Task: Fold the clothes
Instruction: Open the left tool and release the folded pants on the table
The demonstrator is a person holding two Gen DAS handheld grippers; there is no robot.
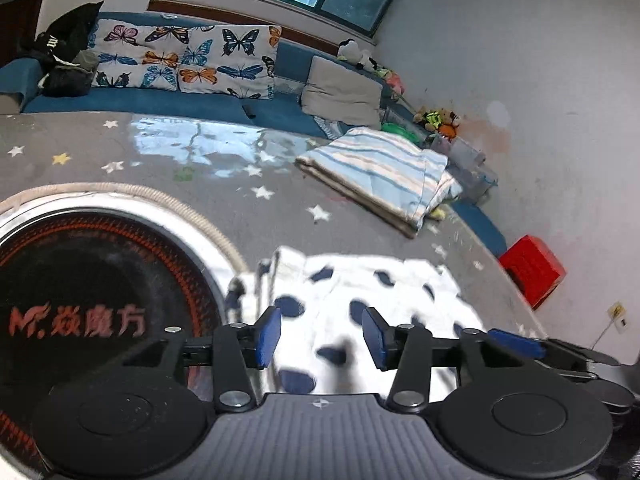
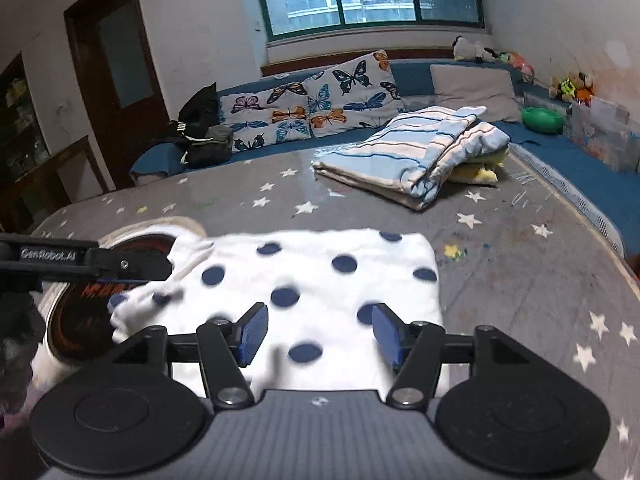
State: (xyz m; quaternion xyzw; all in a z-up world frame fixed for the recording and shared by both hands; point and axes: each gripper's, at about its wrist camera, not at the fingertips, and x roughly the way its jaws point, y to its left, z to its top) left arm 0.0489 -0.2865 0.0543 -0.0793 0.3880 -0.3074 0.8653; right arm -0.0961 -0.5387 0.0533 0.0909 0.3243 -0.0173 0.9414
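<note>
A white garment with dark blue dots (image 1: 360,280) (image 2: 312,268) lies folded flat on the grey star-print table (image 1: 240,168) (image 2: 520,280). My left gripper (image 1: 322,338) hangs over its near left part, jaws open, and the cloth shows through the gap without either pad pressing on it. My right gripper (image 2: 319,334) is open above the garment's near edge, its blue pads apart over the dotted cloth. In the right wrist view the left gripper (image 2: 92,266) reaches in from the left. One blue finger of the right gripper (image 1: 516,342) shows at the lower right of the left wrist view.
A round black disc with red lettering (image 1: 80,280) (image 2: 80,320) lies partly under the garment's left side. A folded striped blanket (image 1: 380,172) (image 2: 420,152) sits at the table's far right. Behind are a blue sofa with butterfly cushions (image 1: 180,56) (image 2: 312,100), a red box (image 1: 532,270) and a green bowl (image 2: 542,119).
</note>
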